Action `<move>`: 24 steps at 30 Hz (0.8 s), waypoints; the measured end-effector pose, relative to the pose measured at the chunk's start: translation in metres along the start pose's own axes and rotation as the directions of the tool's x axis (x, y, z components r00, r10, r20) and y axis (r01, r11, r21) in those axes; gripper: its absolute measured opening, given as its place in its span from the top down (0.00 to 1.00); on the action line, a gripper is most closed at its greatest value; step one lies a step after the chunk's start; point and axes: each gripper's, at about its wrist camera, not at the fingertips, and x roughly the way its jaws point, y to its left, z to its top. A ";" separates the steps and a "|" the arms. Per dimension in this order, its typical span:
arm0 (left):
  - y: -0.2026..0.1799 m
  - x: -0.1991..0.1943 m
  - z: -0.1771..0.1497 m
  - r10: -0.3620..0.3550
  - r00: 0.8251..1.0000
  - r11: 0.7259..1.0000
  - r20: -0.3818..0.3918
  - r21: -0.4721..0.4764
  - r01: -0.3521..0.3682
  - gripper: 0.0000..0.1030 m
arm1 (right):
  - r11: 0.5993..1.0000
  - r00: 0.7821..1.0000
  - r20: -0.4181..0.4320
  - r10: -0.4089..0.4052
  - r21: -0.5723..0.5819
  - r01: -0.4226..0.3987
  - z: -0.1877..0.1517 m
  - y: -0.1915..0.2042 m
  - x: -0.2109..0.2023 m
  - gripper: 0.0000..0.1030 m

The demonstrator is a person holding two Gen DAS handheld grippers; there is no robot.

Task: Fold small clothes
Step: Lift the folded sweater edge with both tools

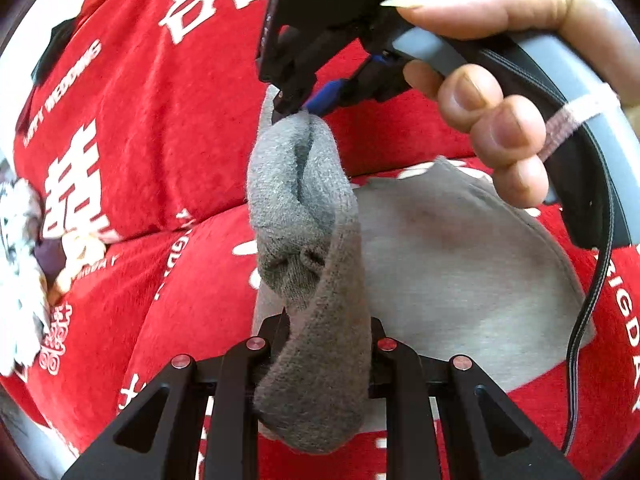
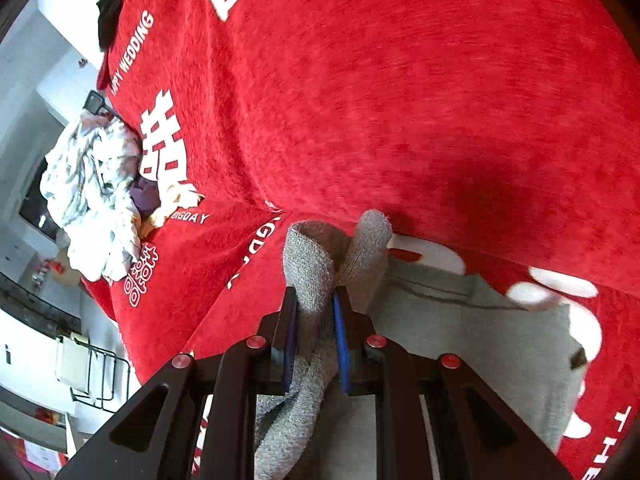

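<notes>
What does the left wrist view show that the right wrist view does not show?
Only the left wrist view shows the person's hand holding the right gripper, whose jaws pinch the top end of the grey sock. Only the right wrist view shows a wire rack beside the bed. Both show the sock held in closed jaws, the red blanket, a flat grey cloth and a crumpled white pile.

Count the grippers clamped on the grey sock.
2. The left gripper pinches the grey sock at its lower end; the right gripper, seen also from the left wrist camera, holds its upper end. None seems hidden.
</notes>
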 end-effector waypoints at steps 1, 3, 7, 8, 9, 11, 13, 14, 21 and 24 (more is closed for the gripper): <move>-0.008 -0.002 0.001 -0.001 1.000 1.000 0.001 0.015 0.001 0.79 | 1.000 1.000 0.008 0.002 0.006 -0.002 -0.003 -0.009 -0.008 0.82; -0.022 -0.006 0.005 -0.002 1.000 0.999 0.002 0.042 0.002 0.79 | 1.000 1.000 0.021 0.007 0.021 -0.007 -0.008 -0.021 -0.019 0.82; -0.048 -0.012 0.010 -0.016 1.000 0.997 0.003 0.077 0.016 0.79 | 0.999 0.999 0.048 0.014 0.041 -0.016 -0.018 -0.043 -0.040 0.82; -0.055 -0.013 0.012 -0.023 1.000 0.996 0.004 0.089 0.022 0.79 | 0.999 0.998 0.054 0.016 0.045 -0.018 -0.020 -0.049 -0.046 0.82; -0.060 -0.014 0.013 -0.027 1.000 0.995 0.005 0.097 0.026 0.79 | 0.999 0.998 0.062 0.017 0.051 -0.020 -0.023 -0.056 -0.052 0.82; -0.076 -0.016 0.016 -0.036 0.999 0.992 0.004 0.119 0.035 0.79 | 0.998 0.997 0.072 0.018 0.060 -0.022 -0.028 -0.066 -0.060 0.82; -0.089 -0.015 0.016 -0.036 0.999 0.990 0.000 0.135 0.036 0.79 | 0.997 0.996 0.082 0.020 0.077 -0.026 -0.033 -0.079 -0.066 0.82; -0.096 -0.014 0.017 -0.036 0.999 0.989 -0.005 0.143 0.036 0.79 | 0.996 0.996 0.087 0.020 0.090 -0.028 -0.036 -0.087 -0.068 0.82; -0.135 0.003 0.009 -0.005 0.999 0.973 -0.044 0.229 0.015 0.79 | 0.982 0.995 0.099 0.033 0.182 -0.051 -0.067 -0.143 -0.066 0.82; -0.147 0.011 0.004 0.018 0.998 0.966 -0.058 0.257 -0.003 0.79 | 0.973 0.994 0.102 0.038 0.222 -0.060 -0.080 -0.166 -0.061 0.82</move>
